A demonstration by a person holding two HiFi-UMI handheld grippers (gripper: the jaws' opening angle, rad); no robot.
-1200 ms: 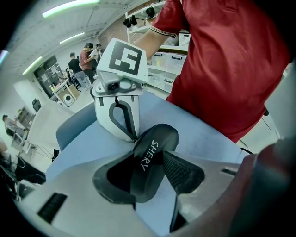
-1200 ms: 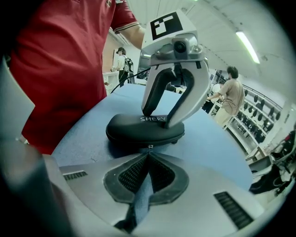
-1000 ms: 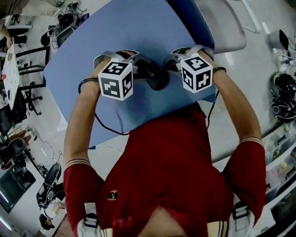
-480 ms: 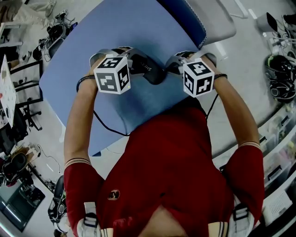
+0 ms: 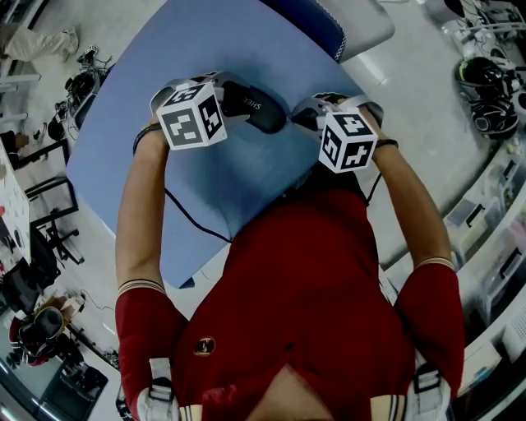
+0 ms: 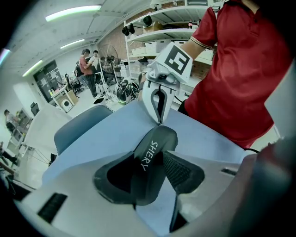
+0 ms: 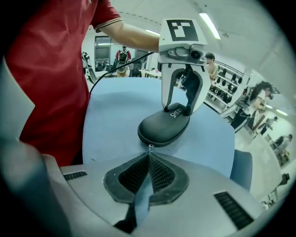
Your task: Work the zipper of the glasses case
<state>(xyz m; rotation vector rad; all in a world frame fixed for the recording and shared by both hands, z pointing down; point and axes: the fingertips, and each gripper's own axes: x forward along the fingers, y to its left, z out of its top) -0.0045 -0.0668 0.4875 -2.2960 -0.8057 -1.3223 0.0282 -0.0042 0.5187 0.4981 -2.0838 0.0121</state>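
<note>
The dark glasses case (image 5: 256, 113) with white lettering lies over the blue table (image 5: 246, 49) between both grippers. My left gripper (image 5: 234, 99) is shut on one end of the glasses case (image 6: 150, 166), its pads pressing the two sides. In the right gripper view the left gripper (image 7: 181, 109) straddles the far end of the case (image 7: 164, 126). My right gripper (image 7: 149, 157) is shut, and its tips pinch the small metal zipper pull (image 7: 151, 147) at the near end of the case. In the left gripper view the right gripper (image 6: 159, 121) points its tips at the case's far end.
A grey-and-blue chair (image 5: 345, 20) stands at the table's far edge. A black cable (image 5: 193, 218) runs across the near part of the table. The person's red shirt (image 5: 304, 279) is close to the near edge. People and shelves stand in the room behind.
Both grippers keep their hold. In the head view the grippers and case have drifted up and left, and the left gripper's cube has tilted.
</note>
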